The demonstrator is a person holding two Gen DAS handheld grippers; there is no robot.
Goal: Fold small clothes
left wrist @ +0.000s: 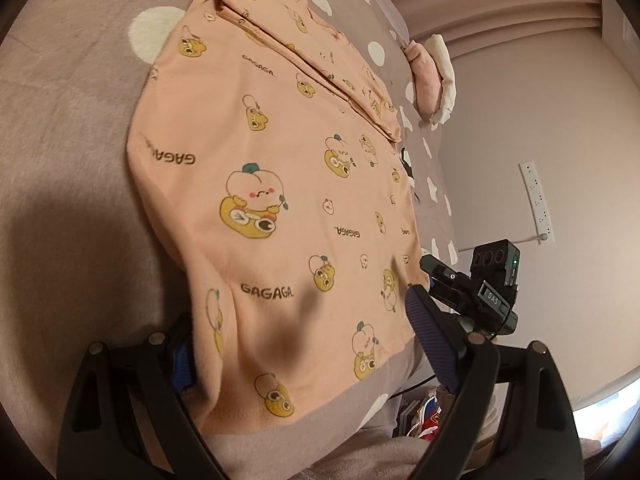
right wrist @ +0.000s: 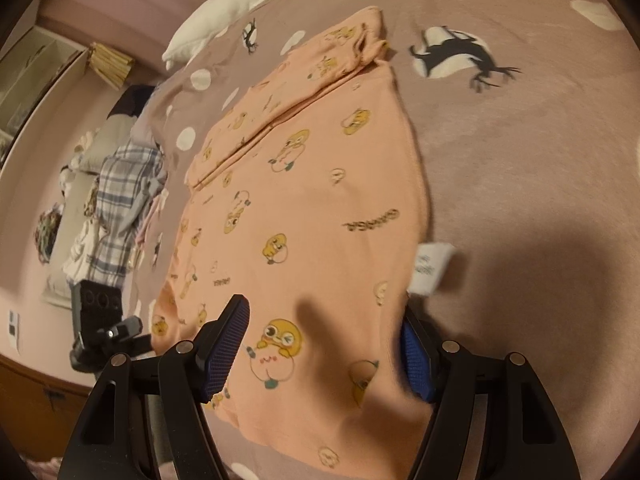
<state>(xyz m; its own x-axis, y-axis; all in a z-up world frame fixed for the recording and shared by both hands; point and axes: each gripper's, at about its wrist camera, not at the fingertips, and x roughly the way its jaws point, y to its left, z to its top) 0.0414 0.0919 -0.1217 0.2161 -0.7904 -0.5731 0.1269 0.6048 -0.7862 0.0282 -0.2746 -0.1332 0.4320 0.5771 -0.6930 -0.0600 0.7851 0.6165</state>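
- My left gripper (left wrist: 304,354) sits low over the near hem of the shirt (left wrist: 264,184), fingers spread wide; the left pad is half hidden behind a raised fold of cloth, the right pad stands off the shirt's right edge. I can't tell whether the left pad touches the fabric.
- The shirt lies flat on the blanket (left wrist: 68,128), peach with yellow cartoon prints, one sleeve folded in across the top.
- Further right in my left view, the right gripper's (left wrist: 430,264) tip shows by the shirt's right edge, in front of the wall.
- In my right view, a pile of clothes (right wrist: 120,196) sits at the far left beyond the bed, and my left gripper (right wrist: 128,328) shows beside the shirt's (right wrist: 320,200) left corner.
- My right gripper (right wrist: 320,354) has its fingers apart, straddling the near hem, nothing pinched.
- A white tag (right wrist: 430,268) pokes out at the shirt's right edge, on the blanket (right wrist: 540,184).
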